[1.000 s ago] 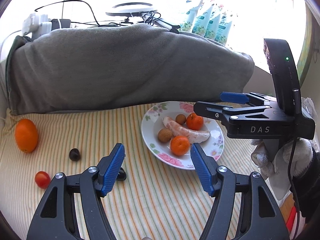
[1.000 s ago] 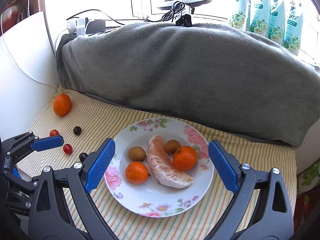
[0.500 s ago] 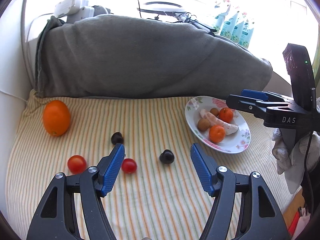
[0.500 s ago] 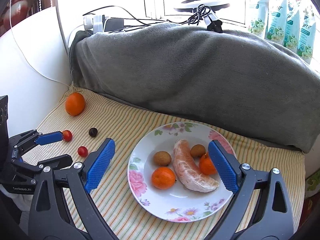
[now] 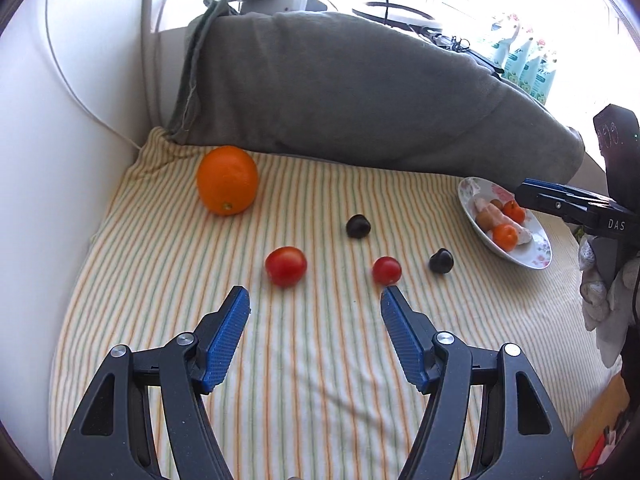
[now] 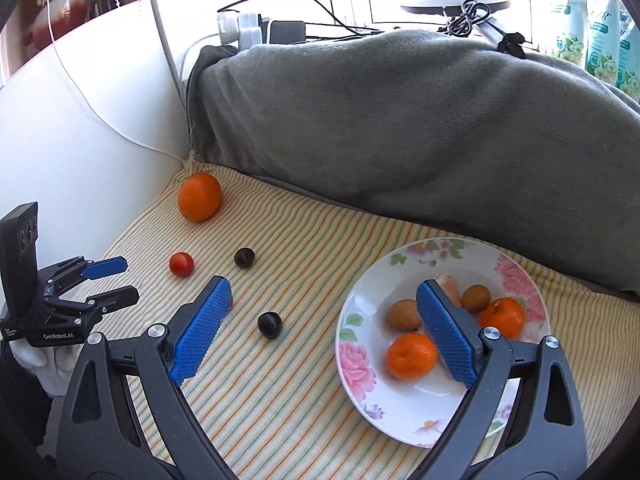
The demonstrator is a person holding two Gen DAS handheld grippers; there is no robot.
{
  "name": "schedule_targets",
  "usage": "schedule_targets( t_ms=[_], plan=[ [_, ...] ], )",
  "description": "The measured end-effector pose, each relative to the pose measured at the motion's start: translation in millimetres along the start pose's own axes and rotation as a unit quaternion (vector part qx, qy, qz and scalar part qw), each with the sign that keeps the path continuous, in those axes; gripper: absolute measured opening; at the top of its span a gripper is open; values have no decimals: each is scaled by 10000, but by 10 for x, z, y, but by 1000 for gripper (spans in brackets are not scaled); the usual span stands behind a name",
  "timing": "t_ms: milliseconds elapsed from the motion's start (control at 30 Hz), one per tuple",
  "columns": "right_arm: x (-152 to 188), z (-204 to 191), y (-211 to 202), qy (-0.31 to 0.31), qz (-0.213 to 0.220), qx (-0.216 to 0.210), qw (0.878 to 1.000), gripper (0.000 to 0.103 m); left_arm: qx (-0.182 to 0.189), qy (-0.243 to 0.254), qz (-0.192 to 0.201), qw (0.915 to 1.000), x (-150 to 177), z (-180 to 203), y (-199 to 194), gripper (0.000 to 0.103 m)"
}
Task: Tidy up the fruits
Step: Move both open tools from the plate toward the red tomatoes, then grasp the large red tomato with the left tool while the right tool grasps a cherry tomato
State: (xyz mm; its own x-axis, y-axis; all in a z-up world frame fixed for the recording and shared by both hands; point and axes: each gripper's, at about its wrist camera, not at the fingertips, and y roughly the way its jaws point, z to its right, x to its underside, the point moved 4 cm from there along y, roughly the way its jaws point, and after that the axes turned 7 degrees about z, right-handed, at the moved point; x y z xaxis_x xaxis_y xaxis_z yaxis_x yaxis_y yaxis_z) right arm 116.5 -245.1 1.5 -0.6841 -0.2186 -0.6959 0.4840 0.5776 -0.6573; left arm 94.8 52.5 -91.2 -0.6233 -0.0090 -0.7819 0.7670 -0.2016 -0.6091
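Striped cloth (image 5: pixel 320 360) in yellow and green covers the surface, with a grey blanket (image 5: pixel 360 80) bunched along its far edge. Loose fruit lies on the cloth: a large orange (image 5: pixel 227 185) near the blanket's left end, two cherry tomatoes, the bigger one (image 5: pixel 286 266) left of the smaller one (image 5: pixel 387 270), and two dark fruits, possibly plums, one farther back (image 5: pixel 357 226) and one (image 5: pixel 441 260) nearer the plate. The floral plate (image 6: pixel 362 364) sits at the right and holds two small mandarins (image 6: pixel 411 356), two brown round fruits (image 6: pixel 404 314) and a peeled citrus segment partly hidden behind a blue pad. The left tool (image 5: pixel 314 298) hovers low over the cloth, its jaws wide apart and empty, the two tomatoes just ahead of its tips. The right tool (image 6: pixel 322 292) is likewise spread wide and holds nothing, its right pad over the plate and its left pad over the cloth near a dark fruit.
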Motion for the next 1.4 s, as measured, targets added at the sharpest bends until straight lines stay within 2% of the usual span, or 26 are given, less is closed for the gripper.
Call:
schedule_targets(
  t_ms=[100,167,267,467,533,633,833,1000,1067,1233,1333,1400],
  plan=[
    [23,-112,74,-78,-70,-152,9998,93,-30,-101,-12,9999,8,-96,12,68],
    [40,-199,120,-141,-127,-266,9995,87,-53,-141,-17,9999,5,-143,35,68],
    [68,-335,192,-278,-225,-406,9985,83,-21,-202,-44,9998,-6,-171,89,57],
    [163,-633,361,-614,-421,-643,9952,74,106,-250,-145,9995,-21,-157,237,53],
    [206,-721,443,-675,-522,-721,9937,68,123,-280,-185,9994,-23,-153,296,47],
    [261,-829,567,-749,-653,-810,9917,63,146,-348,-241,9990,-23,-158,380,45],
    [343,-942,772,-845,-854,-829,9893,53,91,-388,-302,9988,-41,-163,523,44],
    [377,-964,876,-851,-971,-760,9887,51,46,-398,-364,9985,-42,-169,609,44],
    [388,-984,924,-835,-1005,-768,9884,47,52,-417,-393,9983,-36,-175,634,40],
    [427,-1026,1003,-858,-1071,-738,9878,46,29,-446,-464,9979,-18,-182,695,36],
    [454,-1048,1046,-864,-1131,-721,9872,39,-3,-482,-486,9977,-12,-194,722,32],
    [471,-1064,1070,-868,-1149,-709,9870,38,-4,-517,-492,9974,-9,-204,732,31]
  ],
)
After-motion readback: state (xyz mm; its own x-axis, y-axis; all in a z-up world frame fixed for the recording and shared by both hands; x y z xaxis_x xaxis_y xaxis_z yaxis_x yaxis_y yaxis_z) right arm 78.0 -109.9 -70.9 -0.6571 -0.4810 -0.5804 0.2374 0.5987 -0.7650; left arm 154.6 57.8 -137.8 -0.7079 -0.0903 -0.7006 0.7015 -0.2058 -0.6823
